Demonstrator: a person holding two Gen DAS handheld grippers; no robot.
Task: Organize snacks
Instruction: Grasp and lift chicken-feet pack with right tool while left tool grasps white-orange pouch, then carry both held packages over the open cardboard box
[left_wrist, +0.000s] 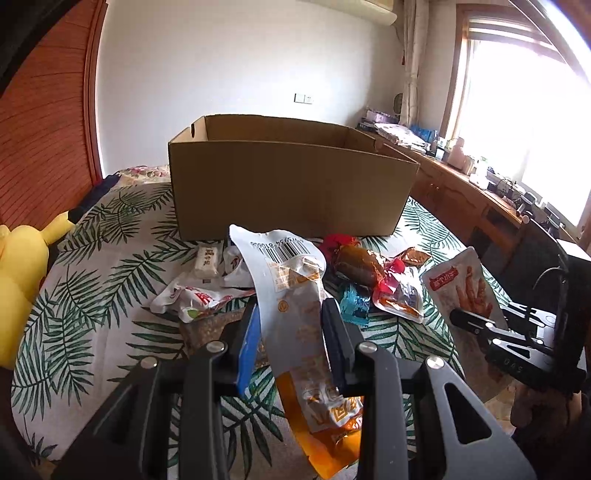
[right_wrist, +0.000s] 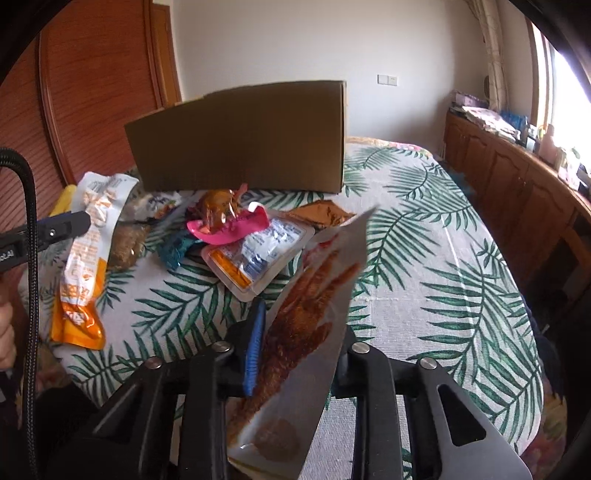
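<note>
A long white-and-orange snack packet (left_wrist: 291, 295) is clamped by the left gripper (left_wrist: 291, 325) before an open cardboard box (left_wrist: 288, 184); a chicken-foot pouch (left_wrist: 461, 284), seemingly, is pinched by the right gripper (left_wrist: 469, 321).

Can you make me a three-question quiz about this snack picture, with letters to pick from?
1. Where is the cardboard box?
A. behind the snack pile
B. on the floor
C. under the bed

2. What colour is the plush toy?
A. blue
B. yellow
C. purple

3. What is the right claw doing?
A. hanging open
B. pinching a chicken-foot packet
C. holding the box

Answers: 1 A, the box stands past the snacks on the leaf-print cover. 2 B, it shows bright yellow. 3 B, the packet sits squeezed between its fingers.
</note>
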